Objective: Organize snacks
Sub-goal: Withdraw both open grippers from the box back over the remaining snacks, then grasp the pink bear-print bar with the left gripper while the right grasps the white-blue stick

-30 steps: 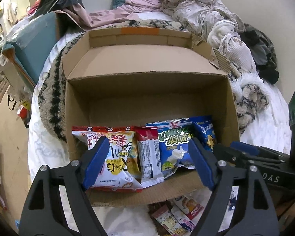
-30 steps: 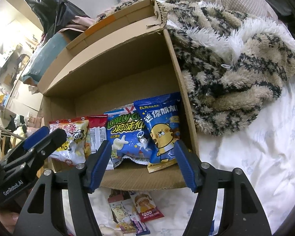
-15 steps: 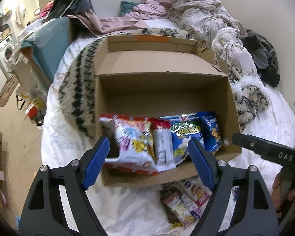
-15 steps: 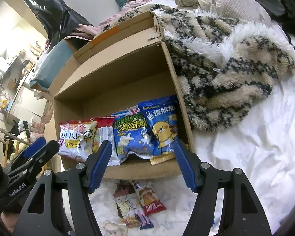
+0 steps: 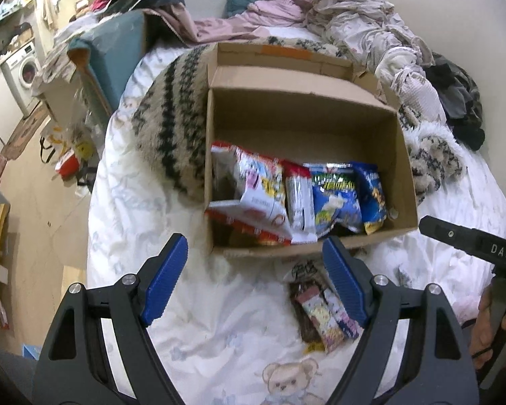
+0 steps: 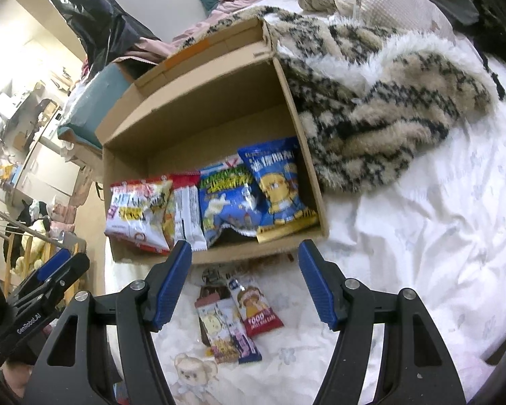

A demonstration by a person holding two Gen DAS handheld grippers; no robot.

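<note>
While both tongs (image 5: 254, 281) (image 6: 243, 280) gape empty, blurred snack packets (image 5: 297, 199) half-hidden in box (image 5: 406, 172)

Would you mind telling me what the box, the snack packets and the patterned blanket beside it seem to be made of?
Box: brown corrugated cardboard, matte, with creased flaps and raw edges.
Snack packets: probably plastic film, glossy, printed and crinkled, catching glare.
Patterned blanket: likely fleece or faux fur, with fluffy, shaggy pile.
</note>
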